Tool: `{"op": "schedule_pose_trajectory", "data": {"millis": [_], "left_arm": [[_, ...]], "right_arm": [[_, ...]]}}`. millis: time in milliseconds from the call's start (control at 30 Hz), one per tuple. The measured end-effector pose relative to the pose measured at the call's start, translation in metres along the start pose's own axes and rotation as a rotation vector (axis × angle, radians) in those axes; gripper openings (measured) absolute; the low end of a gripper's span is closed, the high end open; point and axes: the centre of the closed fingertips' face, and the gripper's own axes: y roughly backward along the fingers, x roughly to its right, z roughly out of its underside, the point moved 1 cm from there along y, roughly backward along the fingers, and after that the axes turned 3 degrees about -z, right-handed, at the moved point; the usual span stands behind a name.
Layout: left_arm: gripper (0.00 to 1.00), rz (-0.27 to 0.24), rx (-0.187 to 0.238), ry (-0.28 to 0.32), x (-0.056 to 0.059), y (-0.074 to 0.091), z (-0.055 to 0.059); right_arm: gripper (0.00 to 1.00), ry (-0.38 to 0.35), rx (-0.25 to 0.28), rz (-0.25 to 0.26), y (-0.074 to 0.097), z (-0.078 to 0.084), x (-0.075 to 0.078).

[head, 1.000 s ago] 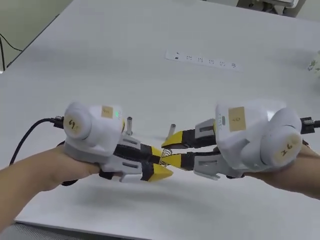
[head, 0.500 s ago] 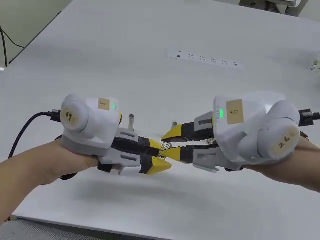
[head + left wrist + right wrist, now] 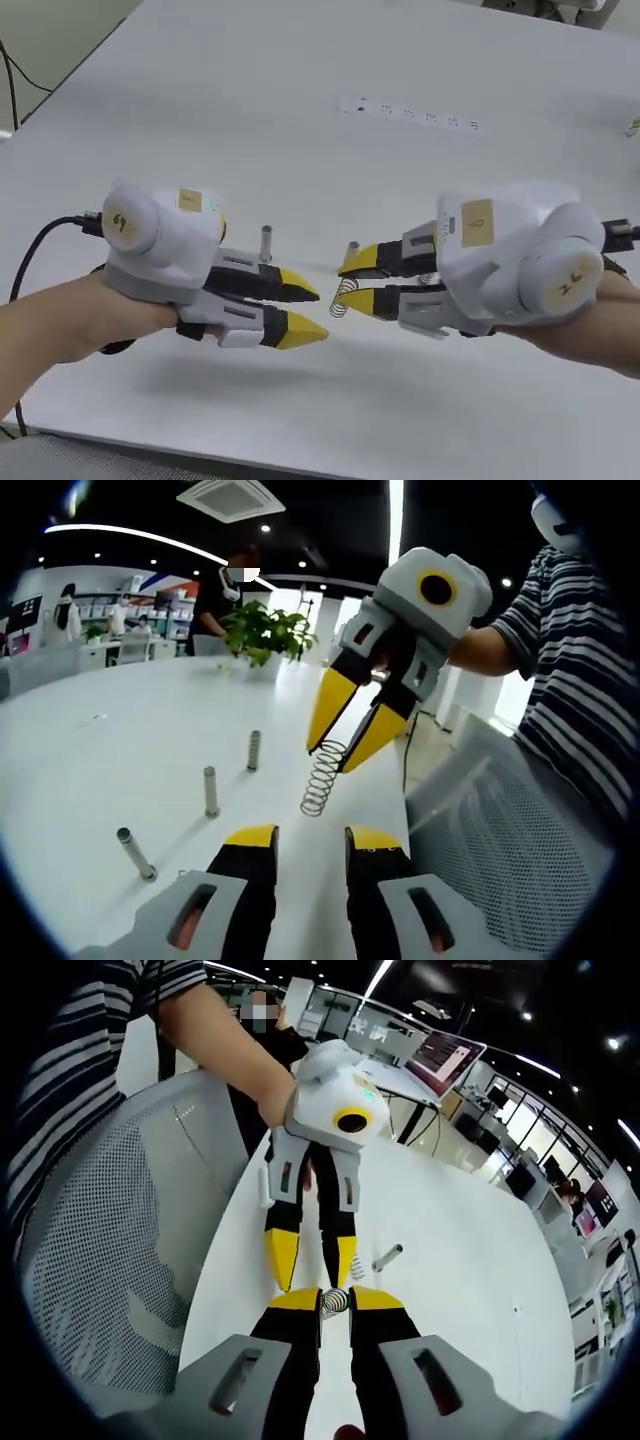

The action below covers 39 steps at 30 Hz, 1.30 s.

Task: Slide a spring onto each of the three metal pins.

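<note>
While pins stand on the white table (office room), lights glow.

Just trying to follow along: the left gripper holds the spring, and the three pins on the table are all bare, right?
Not quite. The right gripper holds the spring, pinched at one end, as the left gripper view shows; the left gripper is open and empty. The three pins are indeed bare.

Bright wire spring, satin-grey metal pins — smooth, faintly glossy white table
</note>
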Motion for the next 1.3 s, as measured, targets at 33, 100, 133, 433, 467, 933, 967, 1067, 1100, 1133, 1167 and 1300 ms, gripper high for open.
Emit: {"op": "schedule_pose_trajectory", "data": {"millis": [33, 100, 133, 433, 467, 933, 967, 1067, 1100, 1133, 1167, 1300], "left_arm": [[0.21, -0.005, -0.001, 0.008, -0.002, 0.003, 0.001], [0.22, -0.018, -0.007, 0.006, -0.005, 0.008, 0.002], [0.23, -0.019, -0.008, 0.012, -0.006, 0.009, 0.003], [0.37, -0.026, -0.024, 0.023, -0.01, 0.022, 0.009], [0.39, -0.03, -0.029, 0.026, -0.01, 0.024, 0.01], [0.58, -0.108, -0.04, 0.049, -0.03, 0.055, 0.023], [0.6, -0.112, -0.043, 0.052, -0.03, 0.057, 0.024], [0.66, -0.144, -0.047, 0.054, -0.035, 0.063, 0.028], [0.67, -0.149, -0.044, 0.056, -0.036, 0.065, 0.028], [0.7, -0.158, -0.038, 0.06, -0.038, 0.067, 0.028], [0.71, -0.161, -0.037, 0.064, -0.038, 0.068, 0.028], [0.81, -0.174, -0.043, 0.073, -0.04, 0.07, 0.031]], "right_arm": [[0.07, 0.002, -0.004, 0.002, 0.0, 0.001, 0.0], [0.07, 0.004, -0.008, 0.003, 0.0, 0.002, 0.0], [0.07, 0.003, -0.008, 0.003, 0.0, 0.002, 0.0], [0.07, 0.01, -0.019, 0.021, 0.0, 0.007, 0.003], [0.07, 0.011, -0.019, 0.023, 0.001, 0.008, 0.003], [0.08, 0.003, -0.052, 0.04, 0.003, 0.019, 0.008], [0.08, 0.002, -0.052, 0.038, 0.003, 0.019, 0.008], [0.08, 0.005, -0.058, 0.038, 0.003, 0.021, 0.009], [0.08, 0.008, -0.06, 0.038, 0.003, 0.021, 0.009], [0.08, 0.009, -0.062, 0.038, 0.003, 0.021, 0.009], [0.08, 0.008, -0.061, 0.037, 0.003, 0.021, 0.01], [0.08, 0.005, -0.063, 0.041, 0.001, 0.023, 0.012]]}}
